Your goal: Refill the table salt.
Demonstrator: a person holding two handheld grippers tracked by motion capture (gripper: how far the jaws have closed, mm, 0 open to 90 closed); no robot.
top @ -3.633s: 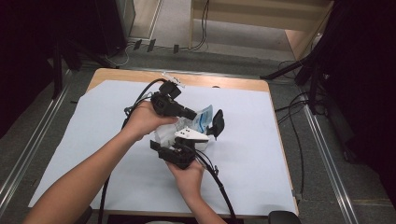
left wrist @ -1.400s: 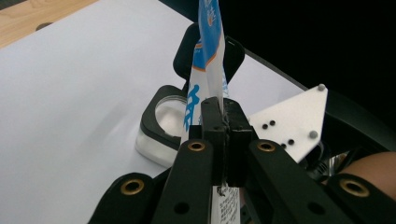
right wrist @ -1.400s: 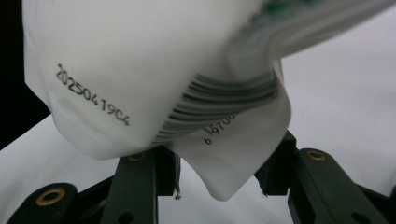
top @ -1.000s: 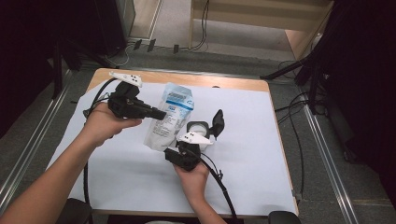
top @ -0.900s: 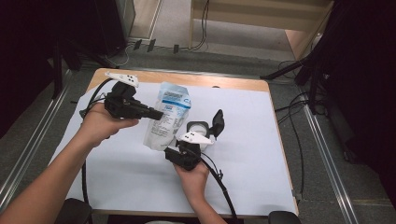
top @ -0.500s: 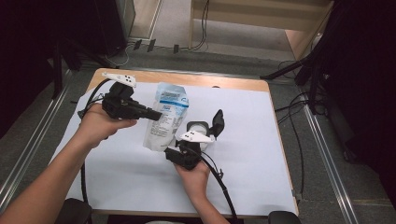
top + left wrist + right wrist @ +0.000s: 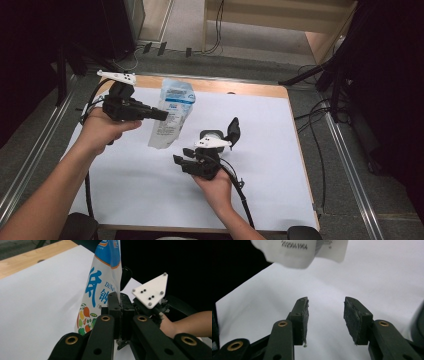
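A clear pouch [image 7: 171, 117] with a blue top and printed label hangs above the white sheet, and my left gripper [image 7: 163, 115] is shut on its side edge. In the left gripper view the pouch [image 7: 100, 287] rises from between the closed jaws of the left gripper [image 7: 120, 302]. My right gripper [image 7: 181, 155] sits lower, near the middle of the table, pointing at the pouch's lower end. In the right gripper view the right gripper [image 7: 325, 312] is open; its jaws have just been opening, with nothing between them. The pouch's bottom edge [image 7: 297, 250] hangs just beyond them.
A white sheet [image 7: 280, 150] covers most of the wooden table [image 7: 250, 90]. A small black object [image 7: 233, 131] lies right of the right hand. Cables trail from both grippers toward the near edge. Metal rails run along the floor on either side.
Since the earliest frame my left hand has drawn away to the left, carrying the pouch off from the right hand. Over the last second both hands have barely shifted.
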